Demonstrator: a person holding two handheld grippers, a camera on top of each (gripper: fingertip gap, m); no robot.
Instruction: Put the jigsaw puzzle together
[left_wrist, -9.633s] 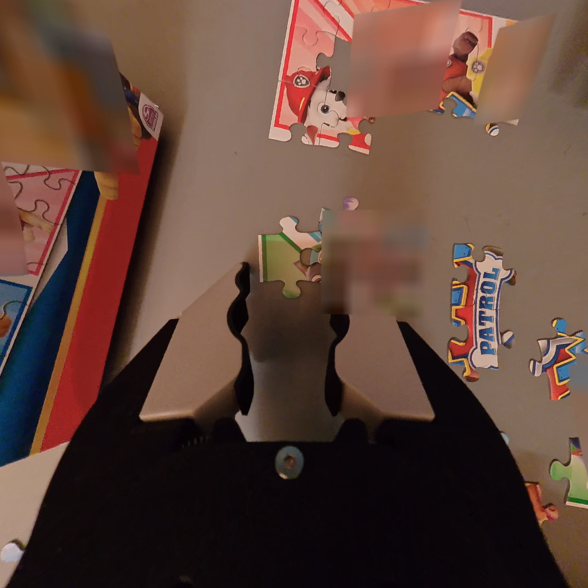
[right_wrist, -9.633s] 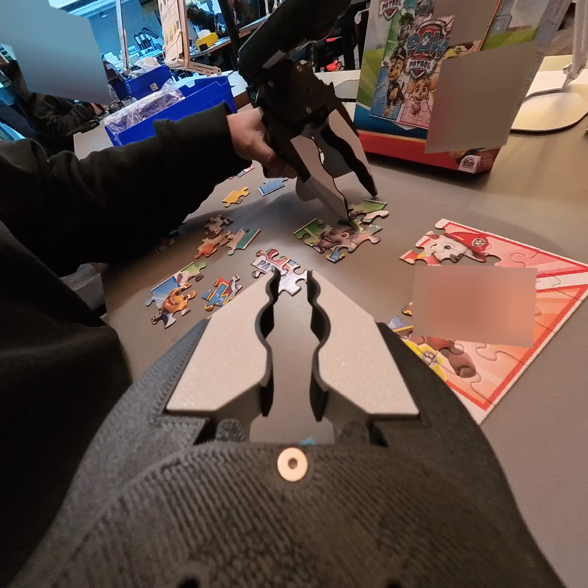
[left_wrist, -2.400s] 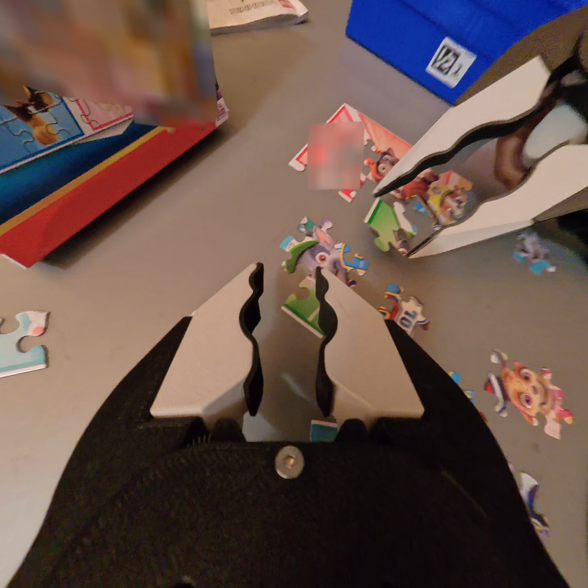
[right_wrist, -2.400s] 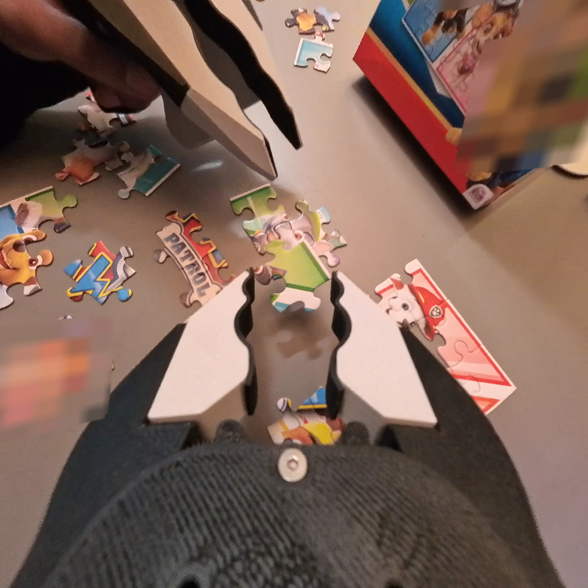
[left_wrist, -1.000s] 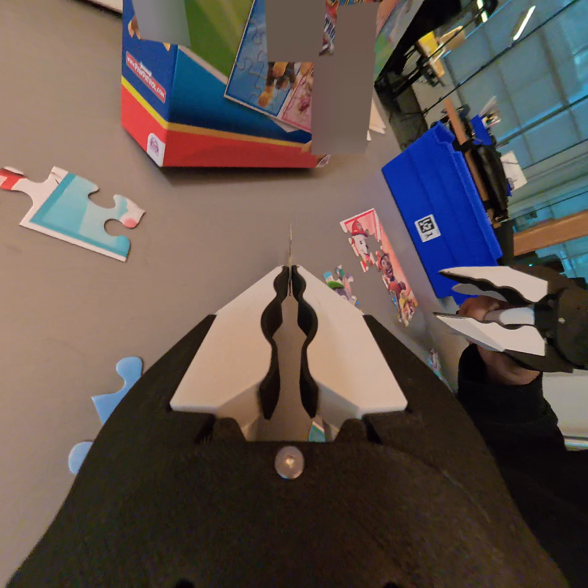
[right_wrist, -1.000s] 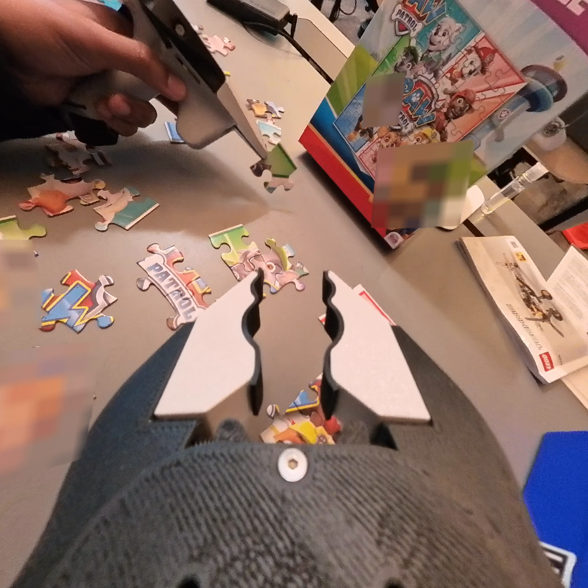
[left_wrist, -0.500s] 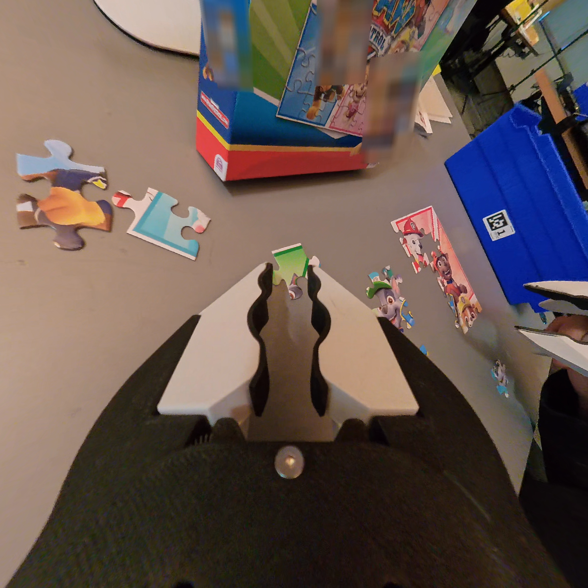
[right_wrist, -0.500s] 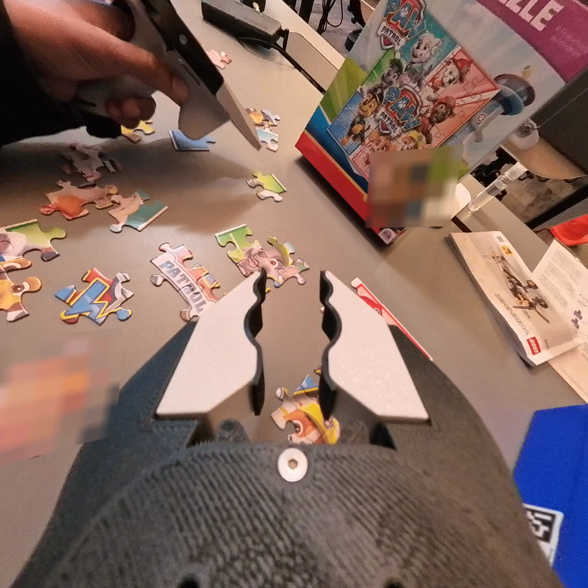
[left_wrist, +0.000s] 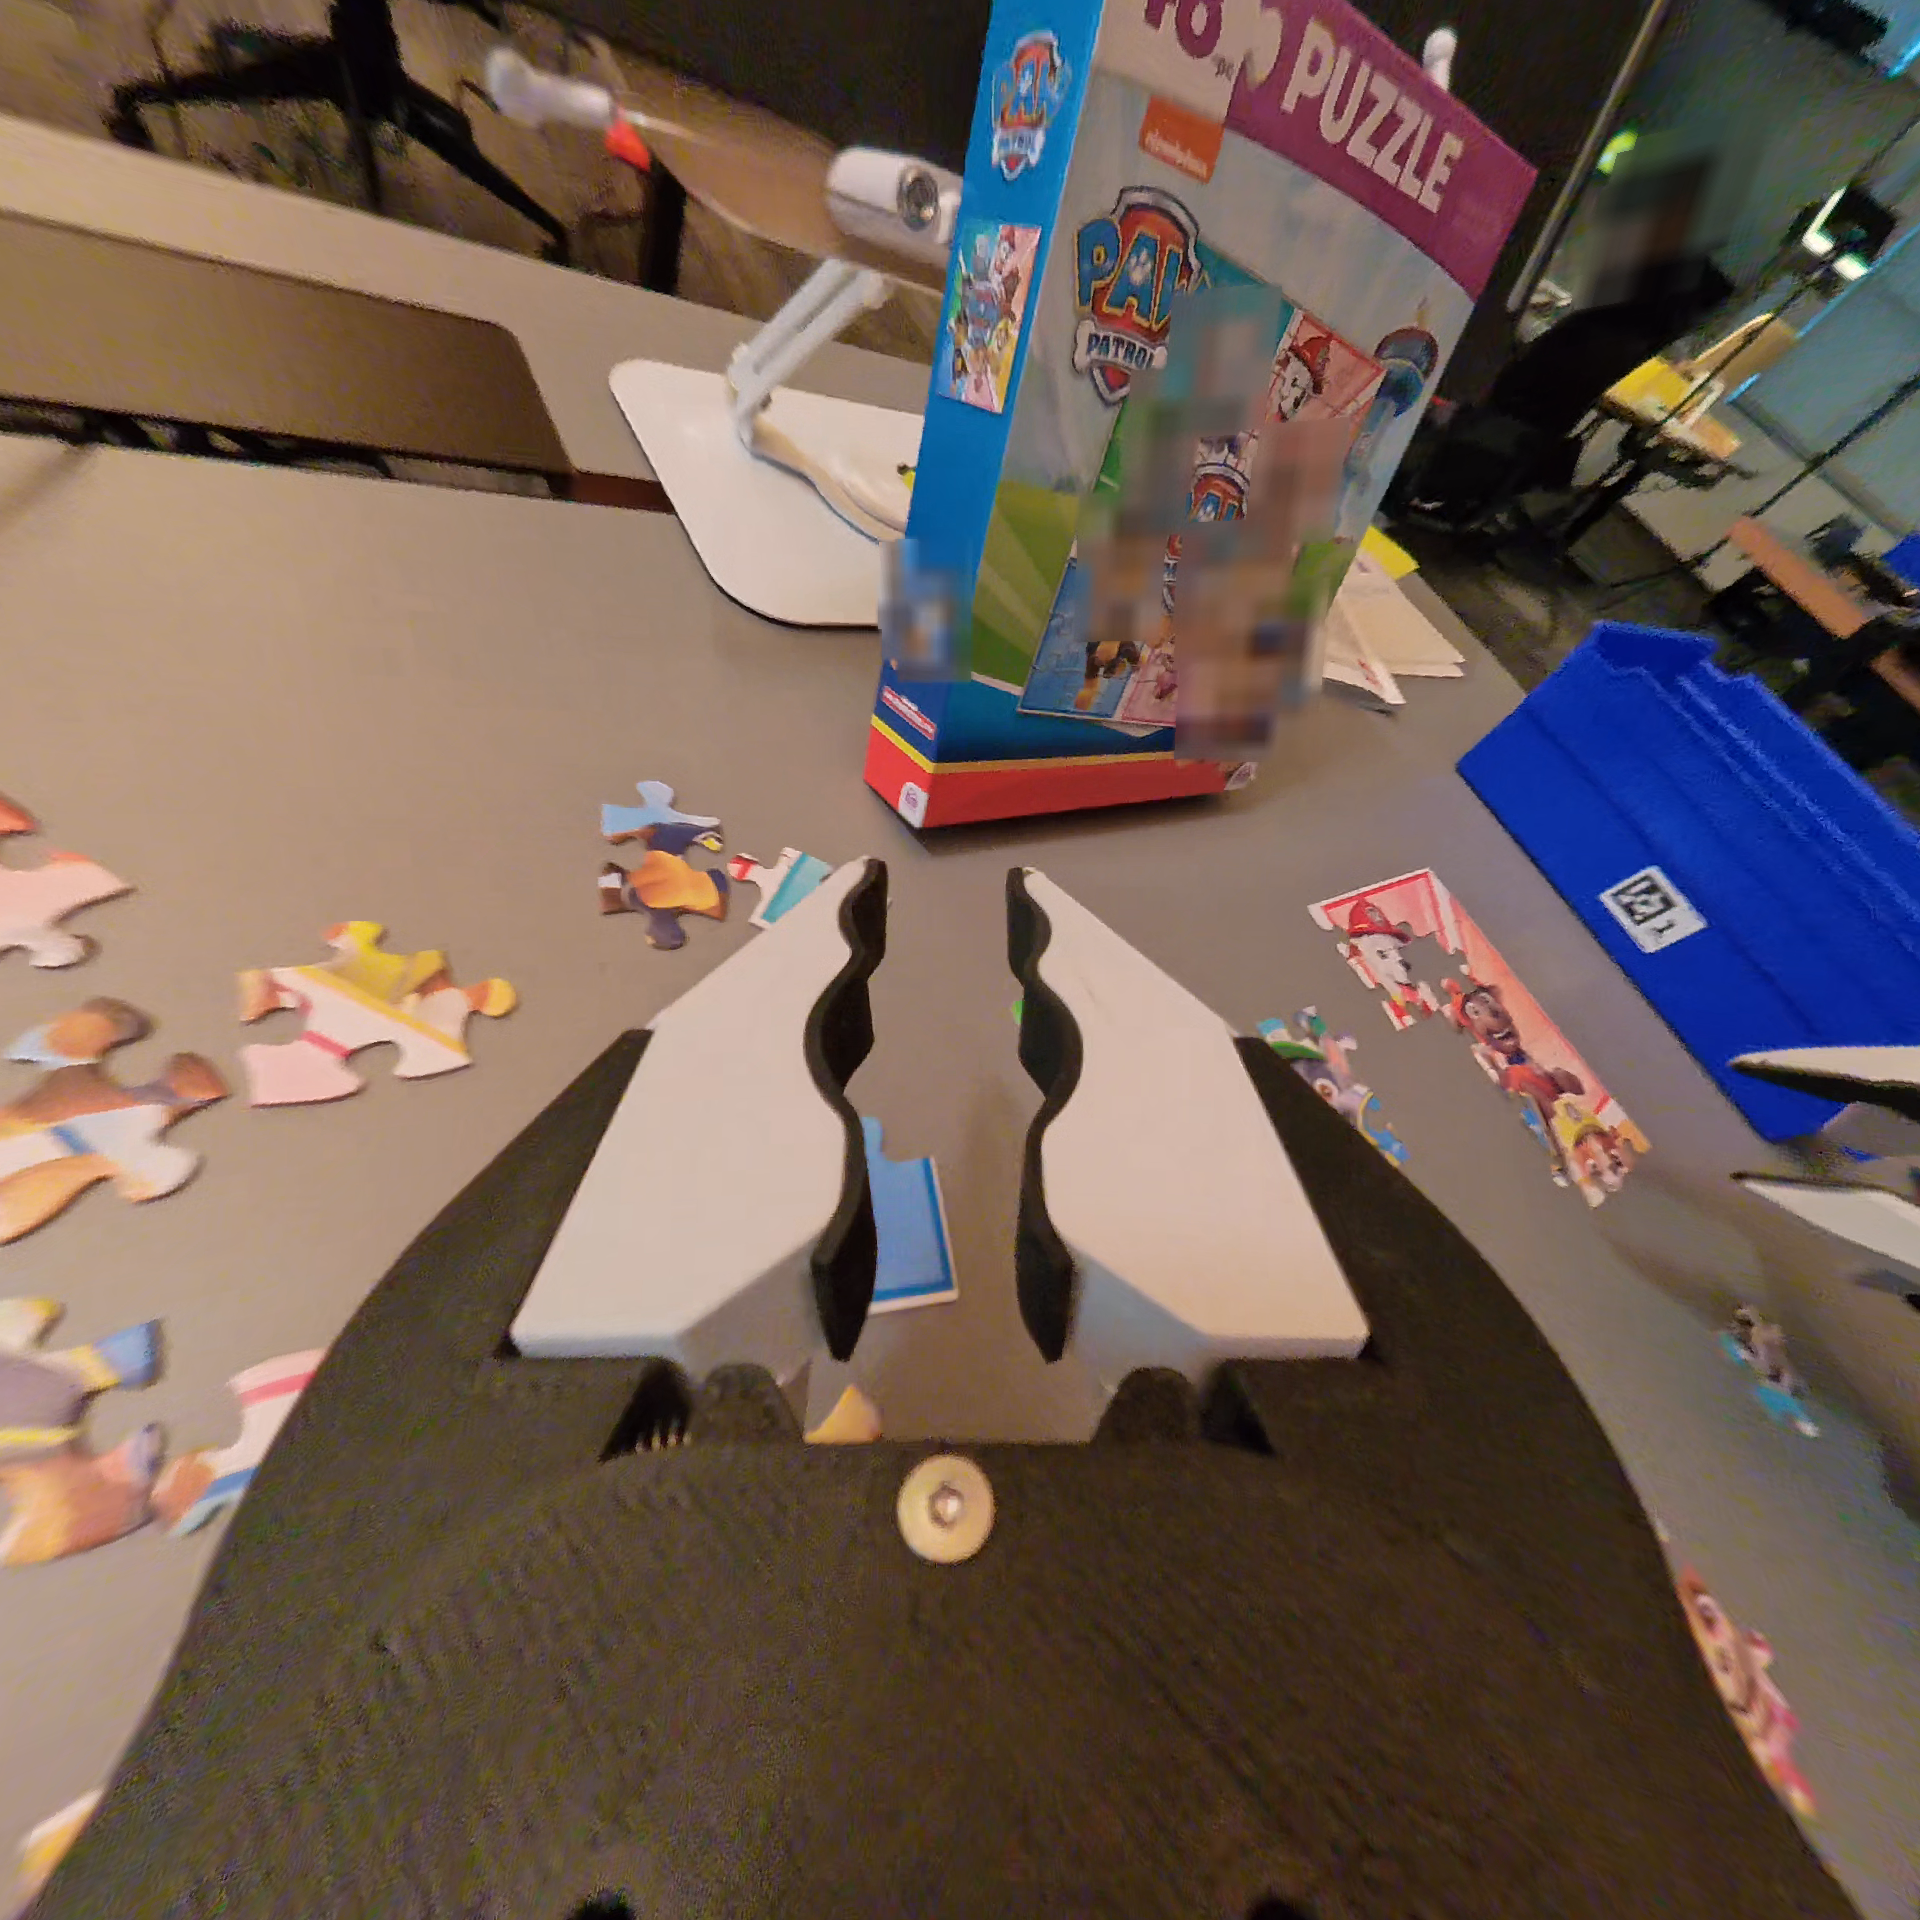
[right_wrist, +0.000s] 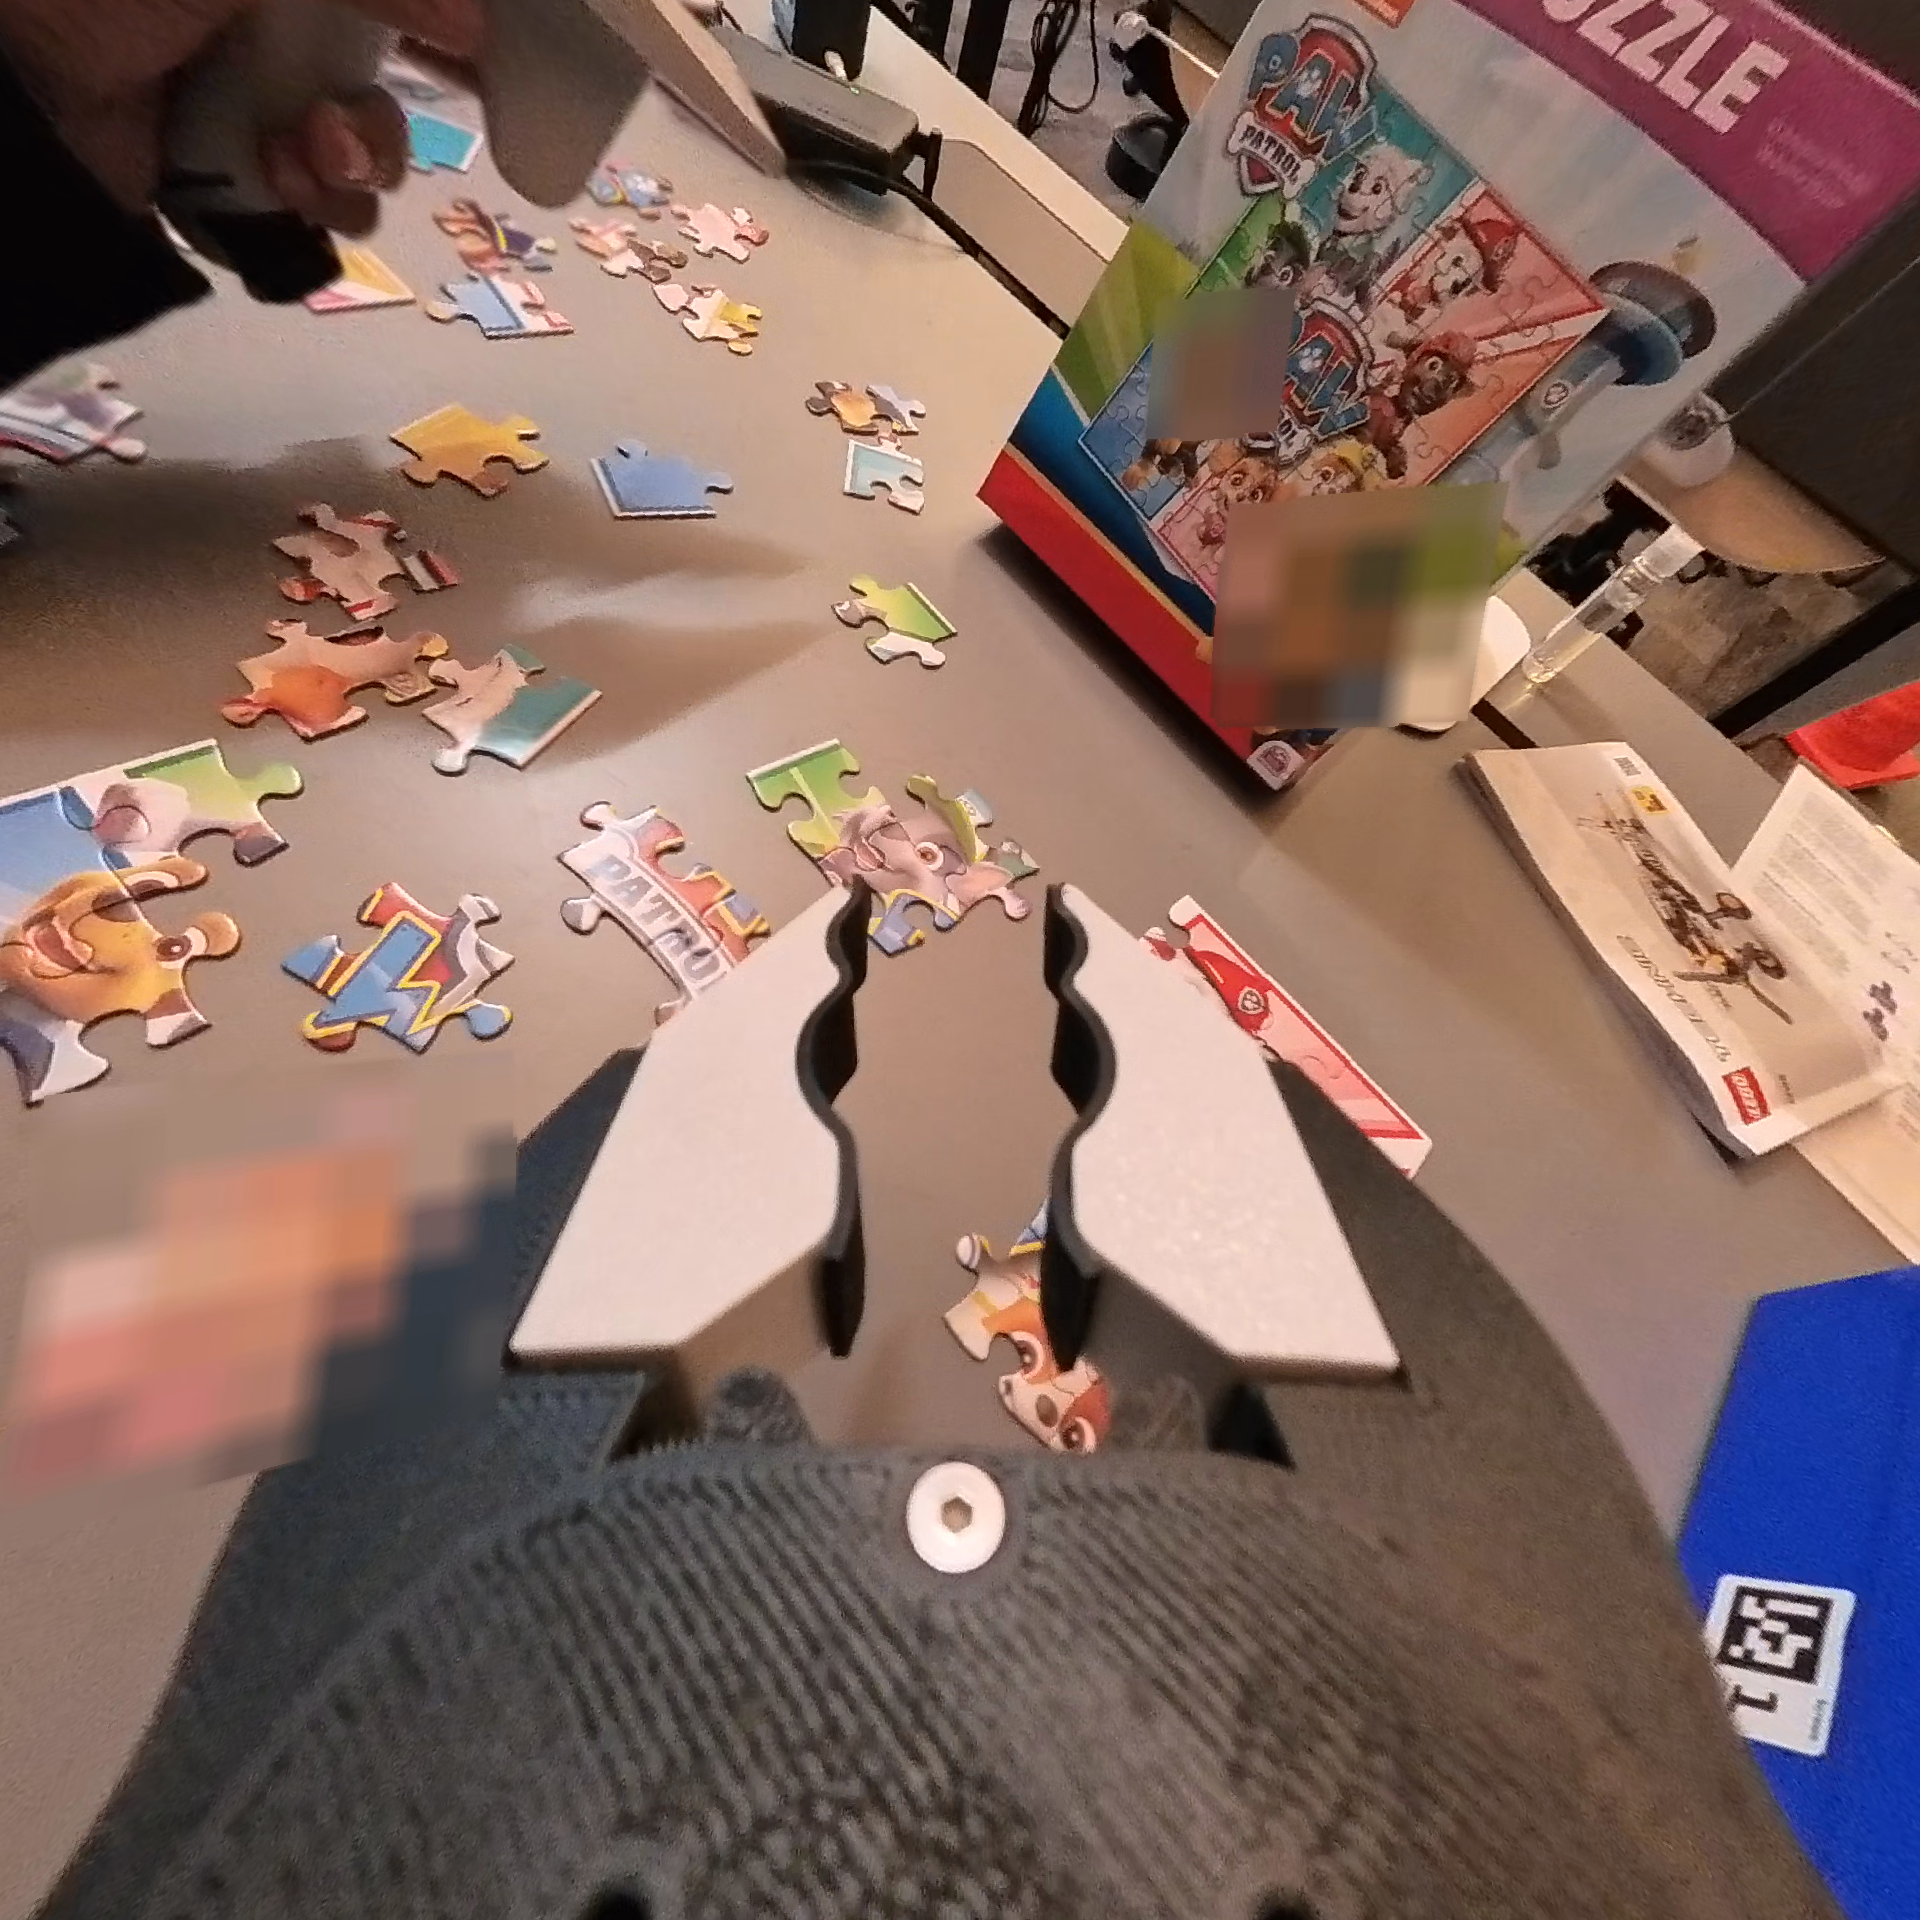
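Grey table (left_wrist: 312, 644) strewn with puzzle pieces (right_wrist: 400, 971), both grippers (left_wrist: 945, 883) (right_wrist: 951, 904) apart, bare.

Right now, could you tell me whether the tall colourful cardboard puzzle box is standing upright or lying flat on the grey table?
Upright: the puzzle box stands on its narrow red bottom edge on the grey table, its printed front rising well above the scattered pieces.

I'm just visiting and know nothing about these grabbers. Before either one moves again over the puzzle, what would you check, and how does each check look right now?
1. Left gripper jaws apart, nothing between the tips: ok.
2. Right gripper jaws apart, nothing gripped: ok.
3. Green-cornered piece lying flat on the grey table, apart from both grippers: ok.
4. Grey-pup cluster just beyond the right gripper's tips, touching or not: cannot tell.
5. Puzzle box standing upright, apart from the left gripper: ok.
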